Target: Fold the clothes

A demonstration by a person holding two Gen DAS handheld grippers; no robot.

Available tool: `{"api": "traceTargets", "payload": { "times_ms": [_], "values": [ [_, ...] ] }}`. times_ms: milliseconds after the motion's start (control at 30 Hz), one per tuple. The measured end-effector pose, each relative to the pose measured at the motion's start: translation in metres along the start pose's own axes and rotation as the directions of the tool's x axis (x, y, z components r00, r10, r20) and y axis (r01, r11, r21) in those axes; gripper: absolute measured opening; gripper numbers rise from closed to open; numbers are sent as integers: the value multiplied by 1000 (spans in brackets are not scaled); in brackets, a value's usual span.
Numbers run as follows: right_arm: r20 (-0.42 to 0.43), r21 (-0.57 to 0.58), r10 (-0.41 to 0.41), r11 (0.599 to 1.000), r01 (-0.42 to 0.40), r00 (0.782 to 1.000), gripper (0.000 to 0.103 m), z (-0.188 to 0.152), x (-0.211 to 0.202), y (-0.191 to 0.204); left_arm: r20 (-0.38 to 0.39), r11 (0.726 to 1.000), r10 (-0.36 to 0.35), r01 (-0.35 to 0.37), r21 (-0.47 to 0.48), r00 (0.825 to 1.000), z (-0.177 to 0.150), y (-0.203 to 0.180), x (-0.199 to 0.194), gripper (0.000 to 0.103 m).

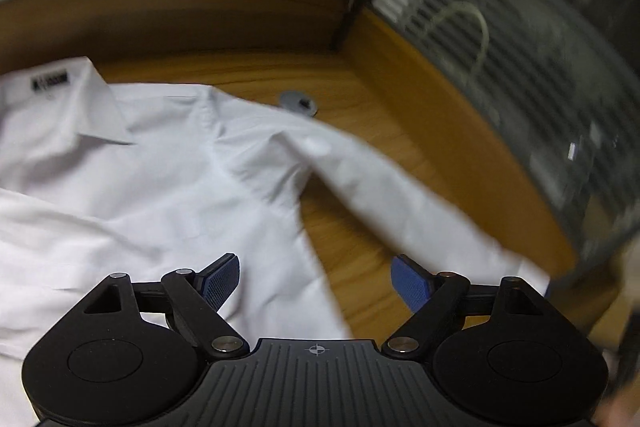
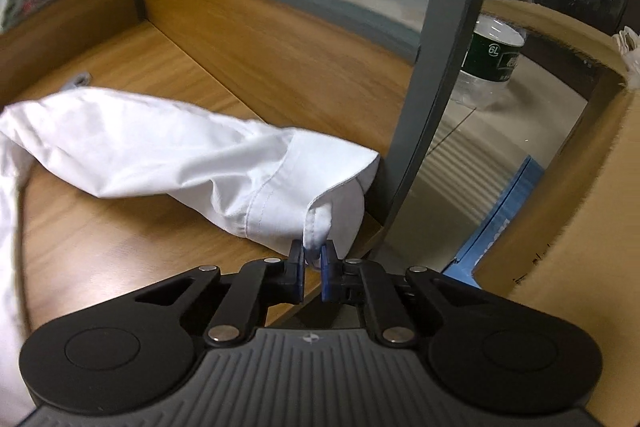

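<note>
A white collared shirt point(image 1: 132, 179) lies spread on the wooden desk point(image 1: 352, 227), collar at the upper left with a dark label. Its right sleeve point(image 1: 384, 187) stretches out to the right, lifted at the far end. My left gripper point(image 1: 316, 281) hovers open above the shirt's side and the bare desk, holding nothing. In the right wrist view the sleeve point(image 2: 160, 147) runs toward me and my right gripper point(image 2: 313, 261) is shut on the cuff point(image 2: 320, 223), near the desk's right edge.
Wood and frosted-glass partitions point(image 1: 460, 39) wall the desk at the back and right. A grey cable grommet point(image 1: 298, 101) sits behind the sleeve. A grey post point(image 2: 436, 67) stands right by the cuff. Beyond it are a large water bottle point(image 2: 492, 63) and a cardboard box point(image 2: 580, 187).
</note>
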State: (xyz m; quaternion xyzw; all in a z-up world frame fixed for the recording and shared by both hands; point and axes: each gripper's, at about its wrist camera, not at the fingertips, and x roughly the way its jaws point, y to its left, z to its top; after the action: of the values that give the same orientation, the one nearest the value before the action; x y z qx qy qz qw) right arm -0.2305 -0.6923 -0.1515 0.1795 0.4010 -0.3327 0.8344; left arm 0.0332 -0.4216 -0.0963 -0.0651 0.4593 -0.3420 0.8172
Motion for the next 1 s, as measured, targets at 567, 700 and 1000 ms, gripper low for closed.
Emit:
{"api": "traceTargets", "payload": {
  "times_ms": [567,700,1000],
  "values": [
    [-21,154,259,955,-253,966,8,-36,-77,20,-164,994,-76,61,-91,984,23,-30,129,4],
    [-26,197,261,948,-251,965,5,-47,-77,19,-109,998,-28,21,-62,994,34,-36,126,3],
    [-47,446,363,841,-306,930,2,-75,-48,-2,-103,997,30,-22,76,994,43,-44,133,3]
  ]
}}
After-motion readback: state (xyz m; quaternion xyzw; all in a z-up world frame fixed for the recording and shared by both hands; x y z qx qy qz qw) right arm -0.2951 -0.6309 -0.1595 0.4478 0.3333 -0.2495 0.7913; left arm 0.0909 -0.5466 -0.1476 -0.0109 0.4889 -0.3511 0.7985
